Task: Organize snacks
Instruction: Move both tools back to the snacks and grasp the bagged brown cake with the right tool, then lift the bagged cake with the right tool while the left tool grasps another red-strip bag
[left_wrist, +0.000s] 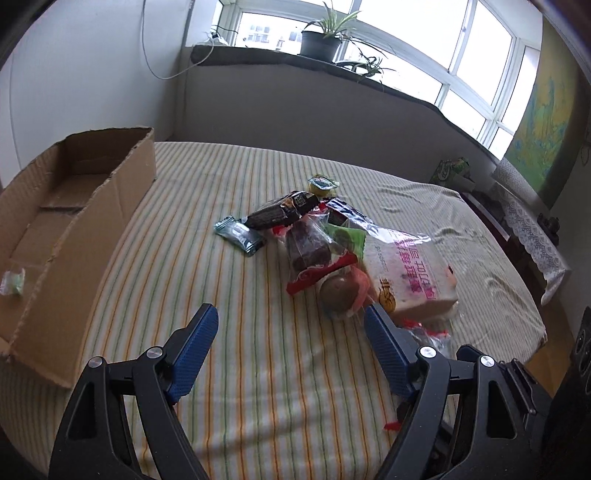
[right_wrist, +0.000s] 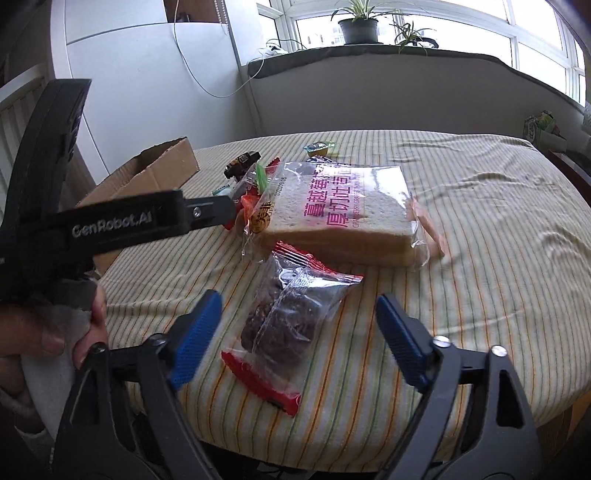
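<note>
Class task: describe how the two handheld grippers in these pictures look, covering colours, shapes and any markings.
Both the left gripper and right gripper have black triangular-framed arms with silver rivets and blue textured pads. Seen from the right wrist, the left gripper's body carries white "GenRobot.AI" lettering.

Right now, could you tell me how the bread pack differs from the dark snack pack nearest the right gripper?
The bread pack is larger and blocky, holding a pale slice under pink lettering; the dark snack pack is smaller, with dark brown contents and red sealed ends. The bread pack lies farther back; the dark snack pack lies between the right gripper's open fingers, untouched. Both are clear wrappers on the striped cloth.
</note>
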